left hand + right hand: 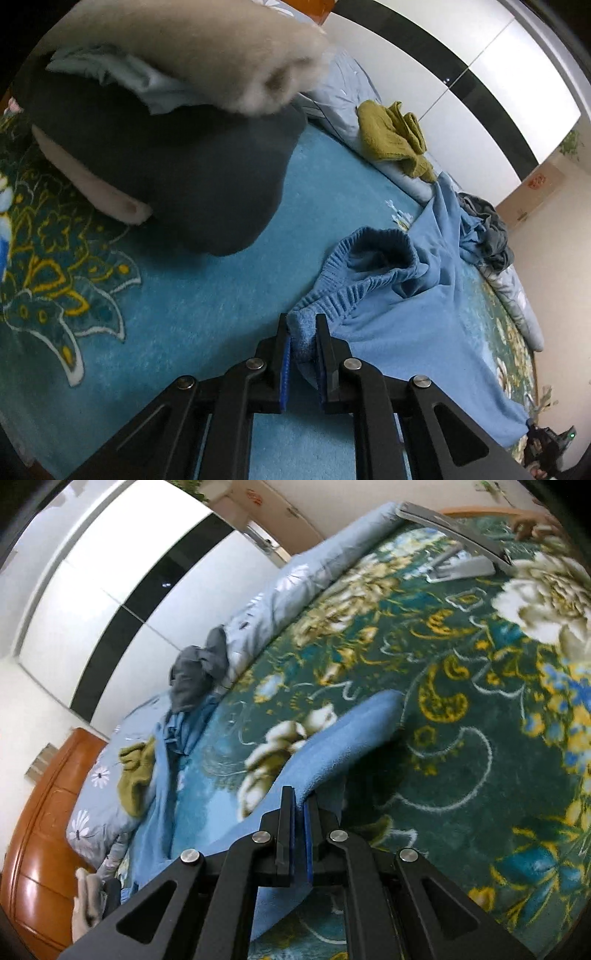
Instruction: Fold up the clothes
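**Both grippers clamped on blue fleece garment over the bed**

The left gripper (303,325) is clamped on the ribbed waistband edge of a light blue fleece garment (413,325); blue fabric is bunched between its two black fingers. The right gripper (299,799) has its jaws nearly together, pinching another thin edge of the same blue fleece garment (332,746), which arches up off the bedspread from that grip. The garment is spread across a teal plush bedspread with yellow and white flower pattern (155,332), its far end trailing toward a rolled pale blue floral quilt (295,579) along the wall side. Near that end lie a crumpled olive green knitted piece (395,140) and a dark grey crumpled cloth (484,225). A folded stack, dark grey with cream fleece (192,173), sits left of the waistband. White wardrobe doors with a black stripe (110,602) stand behind.
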`<state>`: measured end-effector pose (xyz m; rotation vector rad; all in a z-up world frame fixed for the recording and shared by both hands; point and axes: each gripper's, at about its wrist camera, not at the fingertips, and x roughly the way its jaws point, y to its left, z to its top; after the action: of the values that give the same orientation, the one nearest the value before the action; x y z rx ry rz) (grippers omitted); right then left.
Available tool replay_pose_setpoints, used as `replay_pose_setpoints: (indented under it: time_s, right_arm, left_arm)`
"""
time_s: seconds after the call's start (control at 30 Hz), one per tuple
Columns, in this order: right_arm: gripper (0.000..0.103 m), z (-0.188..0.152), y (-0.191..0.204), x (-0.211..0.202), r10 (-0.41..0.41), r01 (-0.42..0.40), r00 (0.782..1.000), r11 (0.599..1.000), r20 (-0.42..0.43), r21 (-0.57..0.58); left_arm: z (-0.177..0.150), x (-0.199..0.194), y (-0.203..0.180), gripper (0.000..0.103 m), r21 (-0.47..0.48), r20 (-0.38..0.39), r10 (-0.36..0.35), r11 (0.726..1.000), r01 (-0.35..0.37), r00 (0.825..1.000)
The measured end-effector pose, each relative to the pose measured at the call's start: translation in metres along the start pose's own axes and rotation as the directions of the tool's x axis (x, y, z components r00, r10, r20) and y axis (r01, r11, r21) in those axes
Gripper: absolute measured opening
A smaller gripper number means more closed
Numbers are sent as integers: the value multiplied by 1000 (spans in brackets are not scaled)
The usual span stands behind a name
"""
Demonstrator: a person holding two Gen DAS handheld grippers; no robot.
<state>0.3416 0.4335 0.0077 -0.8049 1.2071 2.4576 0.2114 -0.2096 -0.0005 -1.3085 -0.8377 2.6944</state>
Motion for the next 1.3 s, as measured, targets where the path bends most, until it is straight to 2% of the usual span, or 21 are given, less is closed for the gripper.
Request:
replay_pose_setpoints:
  time_s: [0.1, 0.17, 0.3, 0.43, 0.53, 0.6, 0.67, 0.7, 0.73, 0.8, 0.9, 0.97, 1.03, 1.2, 1.3]
  right_arm:
    - [4, 1, 16, 0, -12, 13, 1000, 999, 23, -47]
    - [4, 0, 34, 1, -21, 25, 999, 994, 38, -109]
    - [4, -20, 89, 18, -24, 31, 999, 955, 28, -294]
    - [6, -59, 131, 43, -25, -3, 998, 883, -53, -469]
    - [6, -93, 146, 62, -26, -68, 987, 829, -158, -556]
    - [10, -104, 144, 67, -14, -112, 977, 817, -213, -566]
    - [19, -111, 139, 68, 5, -156, 965, 814, -262, -559]
    - [29, -111, 136, 65, 26, -180, 960, 819, -278, -545]
    - [33, -109, 132, 60, 50, -199, 958, 824, -281, -531]
    - [35, -101, 121, 47, 86, -211, 962, 837, -260, -505]
    - [35, -83, 106, 39, 53, -141, 980, 866, -193, -480]
    - [35, -73, 103, 42, 36, -118, 982, 884, -186, -453]
    - [35, -70, 107, 48, 56, -140, 978, 890, -202, -433]
    - [35, -81, 140, 86, 60, -189, 958, 866, -280, -463]
    - [35, -88, 146, 111, -1, -152, 951, 871, -310, -468]
  left_arm:
    - [6, -6, -11, 25, 21, 22, 9, 1000, -9, 1000]
    - [8, -11, -18, 40, 48, 48, 39, 998, -42, 998]
    - [8, -26, -31, 50, 148, 125, 82, 984, -101, 989]
    - [5, -36, -53, 60, 252, 193, 89, 958, -137, 977]
    - [1, -36, -73, 64, 341, 217, 69, 929, -142, 974]
    - [-3, -26, -83, 66, 371, 190, 37, 922, -106, 981]
    - [-6, -13, -91, 66, 378, 137, 7, 924, -59, 991]
    - [-9, -6, -94, 66, 380, 108, -1, 924, -41, 994]
    - [-12, 0, -97, 66, 382, 80, -9, 924, -22, 997]
    - [-18, 13, -103, 66, 388, 32, -16, 922, 3, 999]
    - [-25, 29, -108, 66, 396, -16, -9, 918, 15, 1000]
    - [-30, 37, -110, 66, 396, -44, -4, 918, 21, 999]
    - [-35, 43, -110, 66, 389, -60, 2, 921, 22, 998]
    - [-34, 44, -105, 66, 376, -64, 6, 926, 18, 998]
    - [-29, 41, -96, 67, 355, -60, 7, 935, 15, 998]
